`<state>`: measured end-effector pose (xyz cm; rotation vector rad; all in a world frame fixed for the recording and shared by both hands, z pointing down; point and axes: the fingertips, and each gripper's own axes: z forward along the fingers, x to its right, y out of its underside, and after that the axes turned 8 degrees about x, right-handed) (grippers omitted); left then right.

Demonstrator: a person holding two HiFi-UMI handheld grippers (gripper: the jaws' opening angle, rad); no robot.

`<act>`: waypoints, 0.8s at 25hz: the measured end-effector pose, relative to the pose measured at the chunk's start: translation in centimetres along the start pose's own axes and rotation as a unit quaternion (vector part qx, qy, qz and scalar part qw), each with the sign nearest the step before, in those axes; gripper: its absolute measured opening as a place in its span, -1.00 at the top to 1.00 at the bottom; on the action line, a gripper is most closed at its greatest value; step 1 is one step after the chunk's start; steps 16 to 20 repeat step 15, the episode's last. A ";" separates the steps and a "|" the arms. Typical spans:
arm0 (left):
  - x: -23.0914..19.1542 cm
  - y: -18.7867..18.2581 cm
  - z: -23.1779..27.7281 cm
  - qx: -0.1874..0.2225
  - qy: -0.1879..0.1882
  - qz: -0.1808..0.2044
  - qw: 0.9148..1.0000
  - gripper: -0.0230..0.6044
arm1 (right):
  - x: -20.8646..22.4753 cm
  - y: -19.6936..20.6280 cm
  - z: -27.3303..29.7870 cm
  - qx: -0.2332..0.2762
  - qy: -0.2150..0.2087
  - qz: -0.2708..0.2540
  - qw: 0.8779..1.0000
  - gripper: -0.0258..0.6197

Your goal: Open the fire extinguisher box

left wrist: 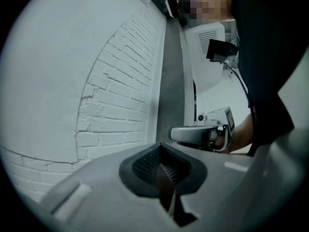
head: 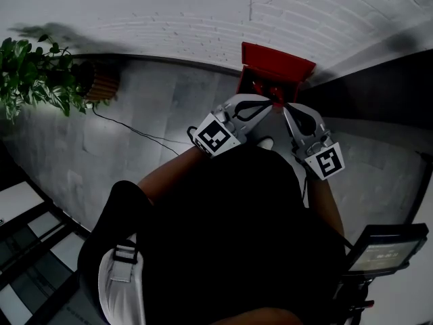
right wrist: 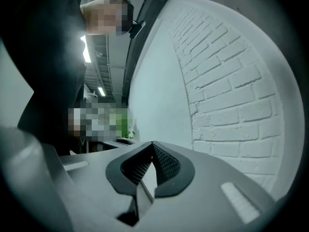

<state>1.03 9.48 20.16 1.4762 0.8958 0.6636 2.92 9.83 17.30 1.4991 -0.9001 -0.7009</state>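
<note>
1. There is one red fire extinguisher box (head: 277, 65). It stands on the grey floor (head: 135, 134), with its back against the white brick wall (head: 169, 5). From the head view I cannot tell if its door is open or closed.
2. There are two hand-held grippers, both just in front of the box, on the side away from the wall. Their tips point at the lower front of the box and are very near to each other.
3. The left hand-held gripper (head: 268, 103) has its jaws together, pad against pad, and nothing is between them. Its own view shows only the brick wall beyond the jaws.
4. The right hand-held gripper (head: 284, 108) also has its jaws fully together and holds nothing.
5. Two marker cubes are visible, one on each hand-held gripper, at the end further from the box.
6. One green plant (head: 34, 80) in a brown pot (head: 101, 83) stands well apart from the box, on the person's left, also near the wall.
7. One thin dark cable (head: 128, 128) lies on the floor between the pot and the box.
</note>
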 end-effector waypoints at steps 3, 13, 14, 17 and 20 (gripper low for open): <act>0.1 0.0 0.1 -0.001 0.004 0.005 1.000 0.92 | -0.1 0.2 -0.3 0.000 0.002 0.002 1.000 0.90; 1.3 0.5 0.4 -0.013 0.016 -0.001 1.000 0.92 | -0.3 0.1 -1.5 -0.002 0.010 0.008 1.000 0.90; 1.4 0.5 0.5 -0.015 0.017 -0.002 1.000 0.92 | -0.2 0.1 -1.6 -0.002 0.011 0.010 1.000 0.90; 1.6 0.4 0.5 -0.017 0.017 -0.003 1.000 0.91 | -0.2 0.1 -1.8 -0.002 0.011 0.012 1.000 0.90; 1.6 0.4 0.5 -0.017 0.017 -0.003 1.000 0.91 | -0.2 0.1 -1.8 -0.002 0.011 0.012 1.000 0.90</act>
